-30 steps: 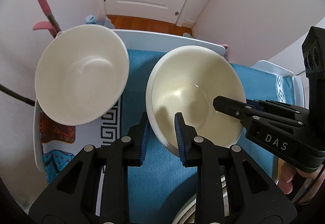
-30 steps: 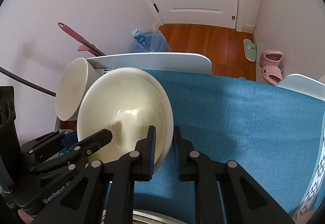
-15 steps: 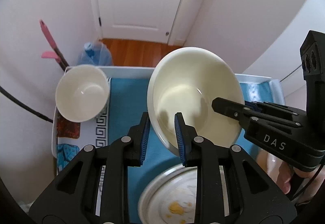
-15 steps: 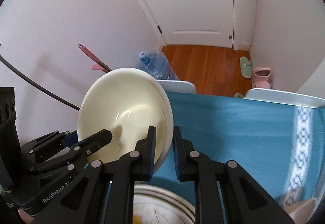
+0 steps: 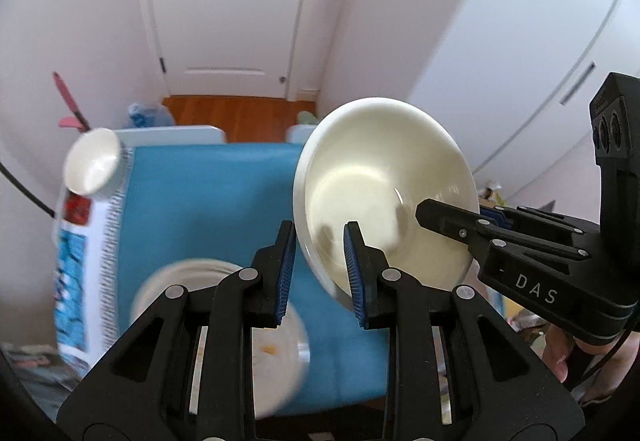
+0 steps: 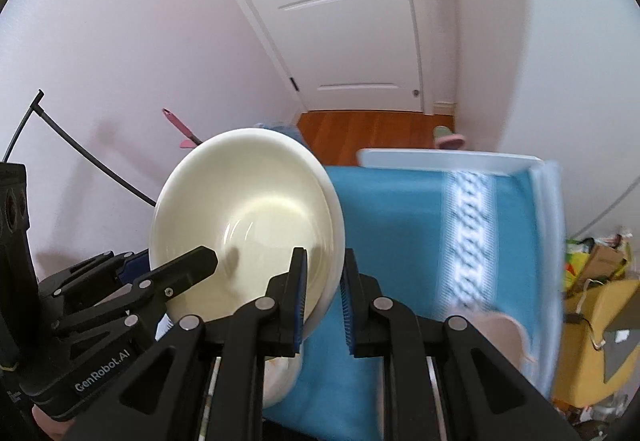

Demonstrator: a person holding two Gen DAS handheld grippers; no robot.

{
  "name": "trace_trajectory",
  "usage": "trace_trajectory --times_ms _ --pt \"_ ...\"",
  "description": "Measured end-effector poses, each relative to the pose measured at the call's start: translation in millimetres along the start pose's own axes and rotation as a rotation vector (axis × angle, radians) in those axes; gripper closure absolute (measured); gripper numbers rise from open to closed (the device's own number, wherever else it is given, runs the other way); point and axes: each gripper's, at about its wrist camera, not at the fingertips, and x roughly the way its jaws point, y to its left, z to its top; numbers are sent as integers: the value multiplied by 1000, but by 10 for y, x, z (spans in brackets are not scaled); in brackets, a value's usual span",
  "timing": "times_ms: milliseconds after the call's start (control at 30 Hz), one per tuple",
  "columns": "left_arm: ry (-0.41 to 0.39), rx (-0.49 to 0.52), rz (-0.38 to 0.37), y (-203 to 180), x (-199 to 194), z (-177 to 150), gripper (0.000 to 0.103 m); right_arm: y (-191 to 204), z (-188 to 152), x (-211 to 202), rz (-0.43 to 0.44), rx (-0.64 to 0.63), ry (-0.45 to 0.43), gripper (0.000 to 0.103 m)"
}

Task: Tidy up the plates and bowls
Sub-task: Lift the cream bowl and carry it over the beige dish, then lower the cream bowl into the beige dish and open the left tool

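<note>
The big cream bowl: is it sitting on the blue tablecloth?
No, the big cream bowl is held up, tilted, between both tongs, above the blue tablecloth.

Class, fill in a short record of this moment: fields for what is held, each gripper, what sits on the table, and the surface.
held item: cream bowl, lifted and tilted above the table
left gripper: shut on the bowl's rim
right gripper: shut on the opposite rim
on table: white bowl at far left; plate with food traces, below the grippers
surface: blue tablecloth
</note>
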Motion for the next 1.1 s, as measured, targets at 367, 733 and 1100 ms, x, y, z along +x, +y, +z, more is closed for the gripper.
trace_trajectory --times_ms 367,733,1100 --pt "164 89 -75 -1001 521 -528 81 -938 -700 -429 -93 102 33 88" --pt "344 207 -18 -1246 1142 -915 81 -1387 -1115 -108 -136 182 117 88" --pt "389 296 34 -1251 1362 -951 81 -1501 -1245 149 -138 226 180 88"
